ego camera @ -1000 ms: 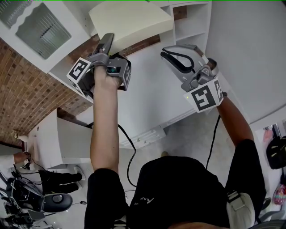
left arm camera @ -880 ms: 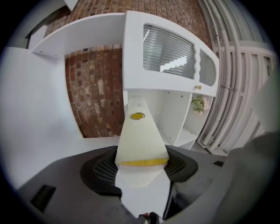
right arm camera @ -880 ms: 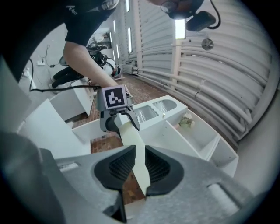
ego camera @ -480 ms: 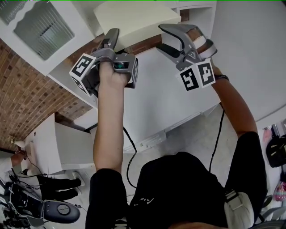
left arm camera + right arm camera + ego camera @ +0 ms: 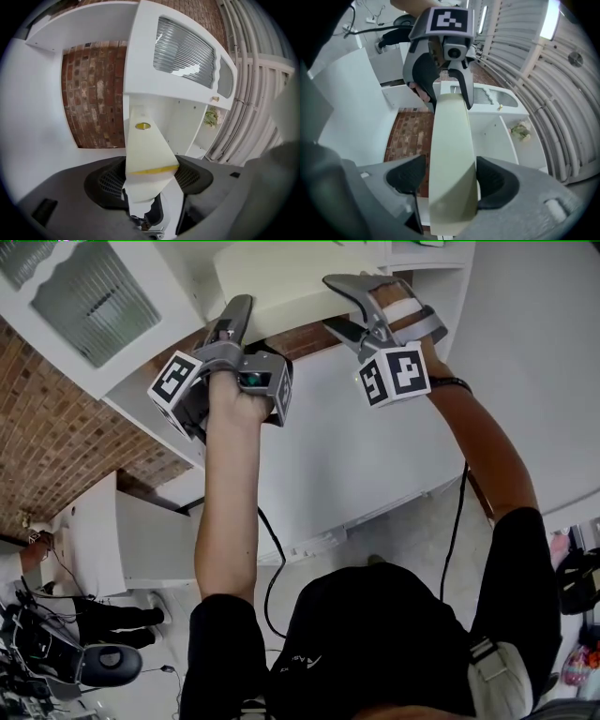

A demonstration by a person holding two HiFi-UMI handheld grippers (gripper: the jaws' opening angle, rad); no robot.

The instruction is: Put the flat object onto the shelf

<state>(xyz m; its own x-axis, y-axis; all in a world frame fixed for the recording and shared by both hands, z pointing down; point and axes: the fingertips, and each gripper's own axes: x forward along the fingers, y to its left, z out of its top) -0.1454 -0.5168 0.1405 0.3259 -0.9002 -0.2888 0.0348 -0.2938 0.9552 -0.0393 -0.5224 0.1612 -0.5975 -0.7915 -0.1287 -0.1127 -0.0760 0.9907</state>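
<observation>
A flat cream board (image 5: pixel 286 277) is held up high in front of a white shelf unit (image 5: pixel 422 277). My left gripper (image 5: pixel 234 320) grips its left edge. In the left gripper view both pads touch the board (image 5: pixel 145 150), though the jaws of the left gripper (image 5: pixel 151 174) are easing open. My right gripper (image 5: pixel 349 304) straddles the board's right edge with its jaws opening. In the right gripper view the board (image 5: pixel 450 154) stands between the jaws of the right gripper (image 5: pixel 451 180), with a gap at the left pad (image 5: pixel 410 176). The left gripper (image 5: pixel 445 70) shows at the board's far end.
A white cabinet with a ribbed glass door (image 5: pixel 84 296) hangs at the left over a brick wall (image 5: pixel 56 437). A white tabletop (image 5: pixel 356 446) lies below the grippers. A small plant (image 5: pixel 212 117) sits in one shelf compartment. Cables trail down to the floor.
My right gripper has risen and moved left to the board's right edge, and its jaws have spread around that edge. The board and left gripper have shifted slightly right.
</observation>
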